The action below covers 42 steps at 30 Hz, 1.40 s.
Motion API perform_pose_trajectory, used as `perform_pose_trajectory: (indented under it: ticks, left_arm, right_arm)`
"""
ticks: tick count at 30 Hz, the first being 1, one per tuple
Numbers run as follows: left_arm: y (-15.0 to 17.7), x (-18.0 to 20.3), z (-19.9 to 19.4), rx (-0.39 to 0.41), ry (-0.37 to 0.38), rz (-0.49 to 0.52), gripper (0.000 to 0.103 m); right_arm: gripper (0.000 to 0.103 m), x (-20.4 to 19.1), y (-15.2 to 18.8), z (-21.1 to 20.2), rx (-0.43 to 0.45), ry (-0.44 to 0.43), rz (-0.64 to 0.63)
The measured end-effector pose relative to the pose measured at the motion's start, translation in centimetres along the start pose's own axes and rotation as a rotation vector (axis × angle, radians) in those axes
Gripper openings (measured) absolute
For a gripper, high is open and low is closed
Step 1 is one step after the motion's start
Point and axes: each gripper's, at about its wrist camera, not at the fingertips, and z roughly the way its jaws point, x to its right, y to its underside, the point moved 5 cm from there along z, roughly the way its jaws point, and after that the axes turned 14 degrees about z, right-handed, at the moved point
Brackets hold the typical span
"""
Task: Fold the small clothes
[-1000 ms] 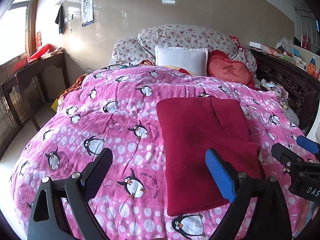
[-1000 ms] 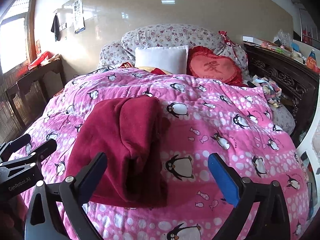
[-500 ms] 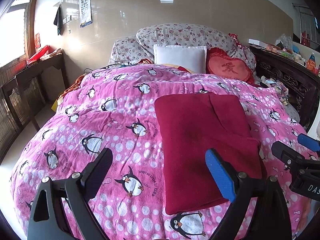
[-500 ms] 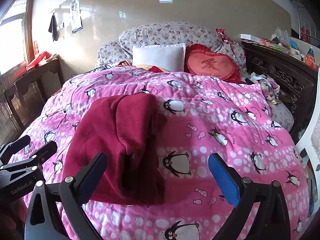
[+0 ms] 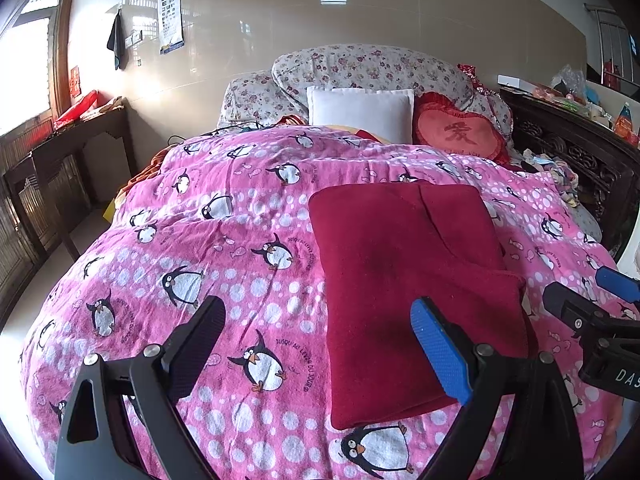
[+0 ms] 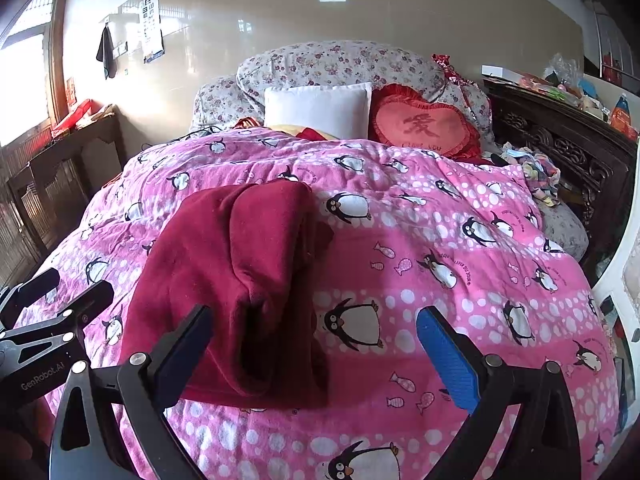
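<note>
Left gripper: jaws wide, holding nothing, hovering over the pink quilt at about 6 o'clock in the left view, clear of the cloth. Probably parked there so as not to disturb the fold already made.

Dark red garment: lying flat on the quilt, right of centre at roughly 3 o'clock in the left view, folded to a neat rectangle with one layer doubled over along its right side. In the right view, the same garment at about 9 o'clock, its thicker doubled edge toward the centre of the bed. Looks close to finished; perhaps one more fold across the length to come.

Right gripper: jaws wide too, empty, low at 6 o'clock in its own view, beside the garment's right edge and not touching it. Seen also at 4 o'clock in the left view, apart from the cloth.

Against the earlier frames: garment unchanged in shape and place; jaws equally wide; both cameras drawn back and up a little, more of the near quilt showing.

Behind, at 12 o'clock: white pillow and red heart cushion, untouched.
</note>
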Motion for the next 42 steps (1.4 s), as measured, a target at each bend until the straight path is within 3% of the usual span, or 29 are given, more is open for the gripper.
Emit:
perform_pose_trajectory:
  ticks: [42]
  left_arm:
    - [0.7,0.3,1.2,-0.018,0.016,0.001,0.094]
  right_arm:
    - [0.103,0.1,0.1,0.8,-0.022,0.007,0.005]
